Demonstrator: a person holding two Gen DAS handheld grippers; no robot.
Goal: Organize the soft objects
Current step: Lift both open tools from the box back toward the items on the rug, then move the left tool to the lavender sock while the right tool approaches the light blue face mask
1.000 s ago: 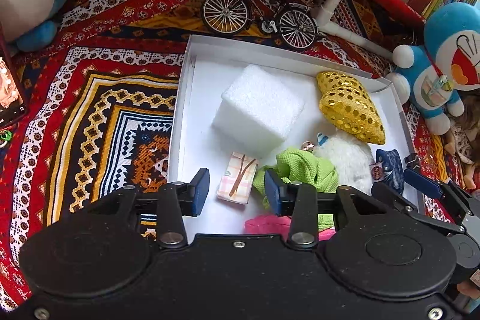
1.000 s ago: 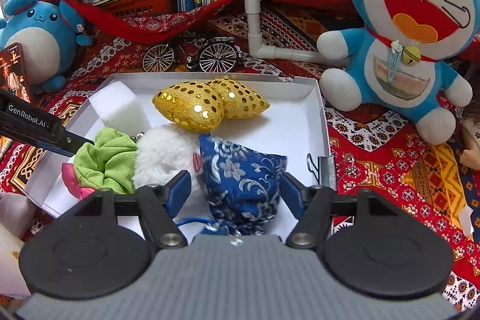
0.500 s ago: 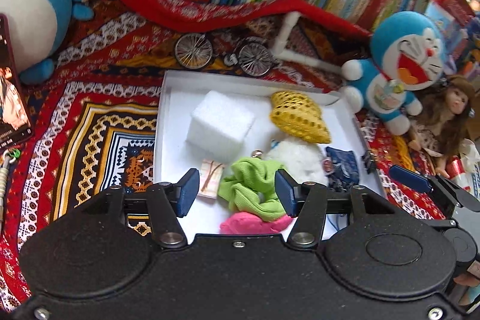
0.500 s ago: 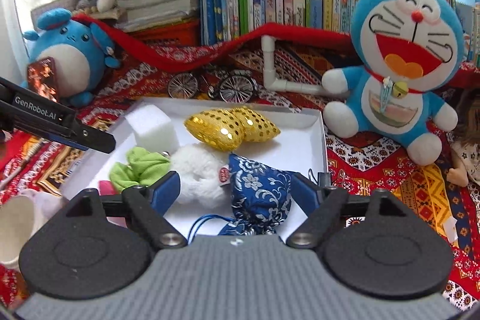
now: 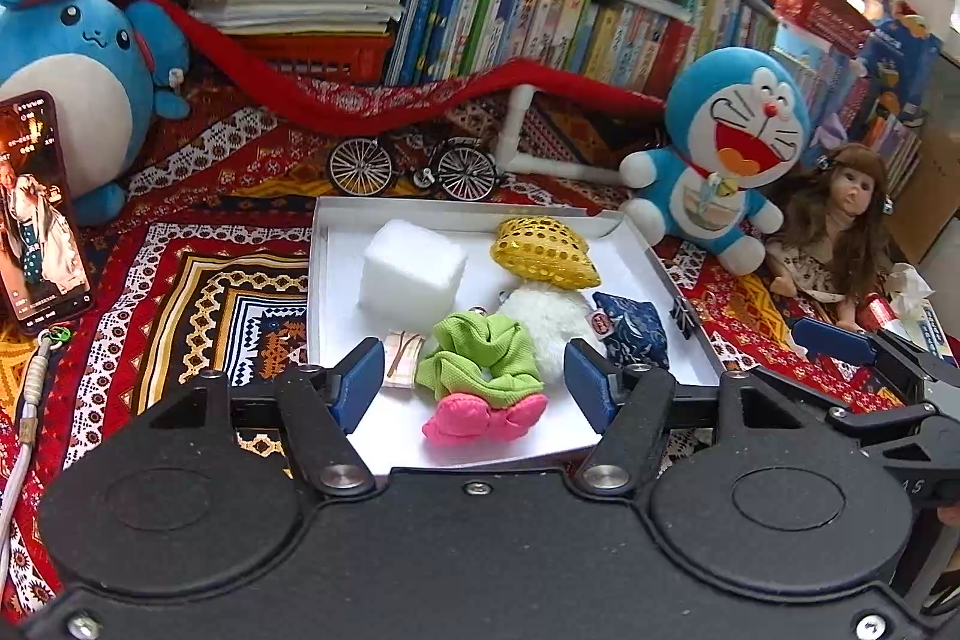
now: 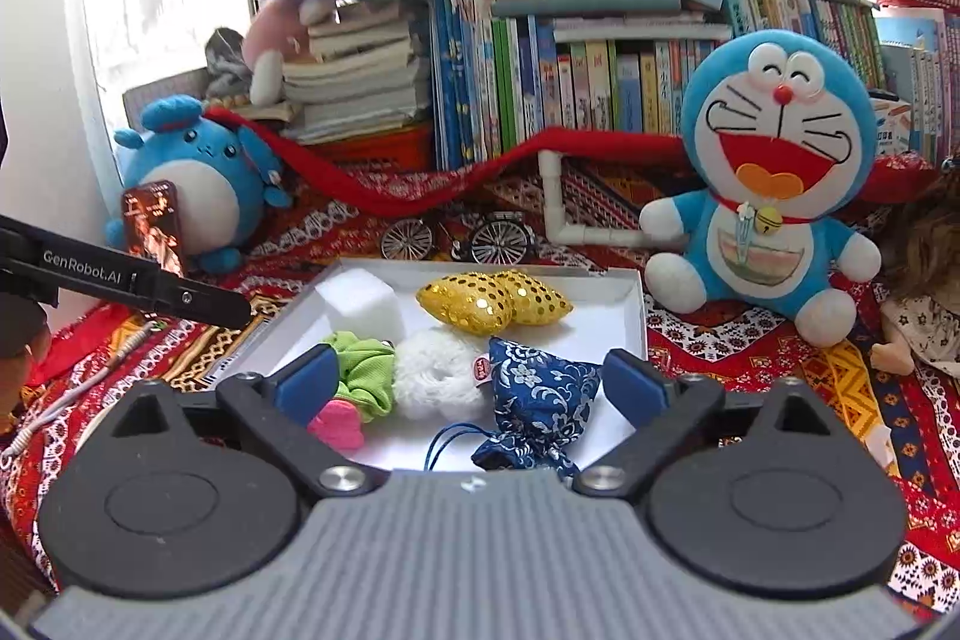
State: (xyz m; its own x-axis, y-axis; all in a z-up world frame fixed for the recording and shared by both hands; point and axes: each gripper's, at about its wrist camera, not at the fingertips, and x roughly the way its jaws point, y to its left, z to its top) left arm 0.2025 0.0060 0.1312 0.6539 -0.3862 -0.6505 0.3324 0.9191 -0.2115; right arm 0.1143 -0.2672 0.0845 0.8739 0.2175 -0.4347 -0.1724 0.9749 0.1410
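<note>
as both jaws widened, blue pouch [image 6: 543, 388] lies released

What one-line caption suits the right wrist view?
Open right gripper above white tray holding blue pouch and other soft items.

Hidden and cropped items

The pink scrunchie [image 6: 336, 424] sits partly behind a finger [image 6: 300, 382]; the doll [image 6: 924, 304] is cropped by the right edge.
</note>
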